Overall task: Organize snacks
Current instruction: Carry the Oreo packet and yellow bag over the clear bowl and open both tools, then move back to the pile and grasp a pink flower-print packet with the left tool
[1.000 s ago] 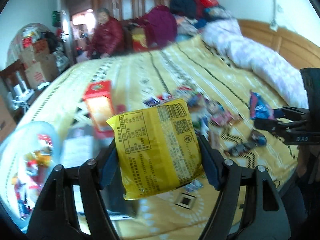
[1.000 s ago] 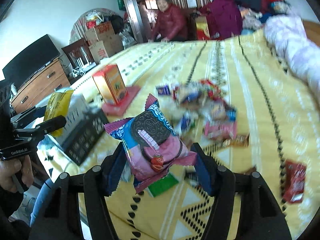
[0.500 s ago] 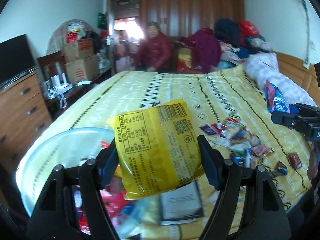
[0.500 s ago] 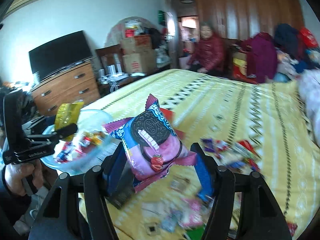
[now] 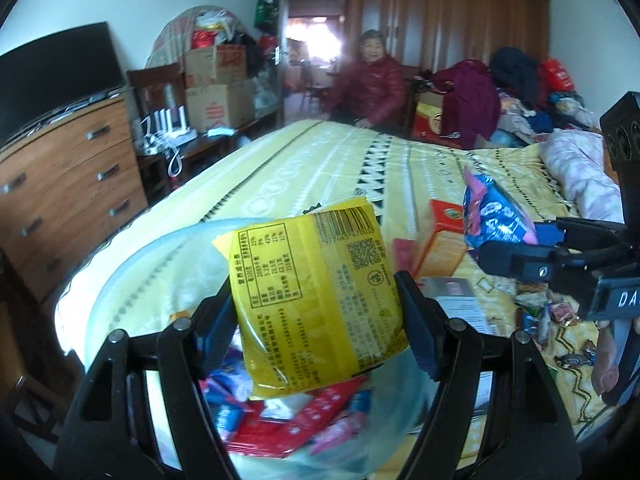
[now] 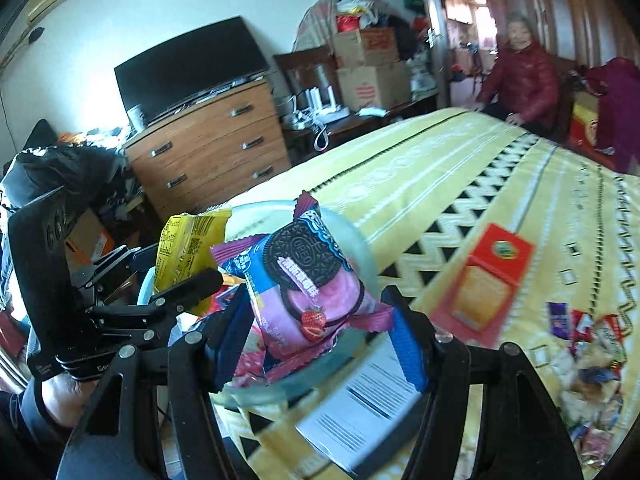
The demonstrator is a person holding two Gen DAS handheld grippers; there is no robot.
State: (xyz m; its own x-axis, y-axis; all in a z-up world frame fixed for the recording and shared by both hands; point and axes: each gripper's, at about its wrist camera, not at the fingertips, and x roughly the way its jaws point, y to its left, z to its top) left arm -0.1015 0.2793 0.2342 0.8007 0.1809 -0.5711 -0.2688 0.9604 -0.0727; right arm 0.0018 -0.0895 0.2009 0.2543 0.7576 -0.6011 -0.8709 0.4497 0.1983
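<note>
My left gripper (image 5: 316, 320) is shut on a yellow snack packet (image 5: 316, 300), held above a clear plastic bowl (image 5: 132, 268) with several snack packs inside. My right gripper (image 6: 316, 320) is shut on a pink and blue Oreo packet (image 6: 304, 276), hanging over the same bowl (image 6: 360, 244). In the left wrist view the right gripper (image 5: 504, 248) with the Oreo packet (image 5: 496, 216) comes in from the right. In the right wrist view the left gripper (image 6: 180, 276) with the yellow packet (image 6: 184, 248) shows at the left. A pile of loose snacks (image 6: 592, 344) lies on the yellow bedspread (image 6: 460, 168).
A red and orange box (image 6: 484, 280) and a dark box with a white label (image 6: 368, 412) lie beside the bowl. A wooden dresser (image 6: 208, 148) with a TV stands left of the bed. A person in a red jacket (image 5: 372, 88) sits beyond the bed's far end.
Both grippers have swung left from the snack pile to over the clear bowl, each keeping its packet. The dresser and TV have come into view.
</note>
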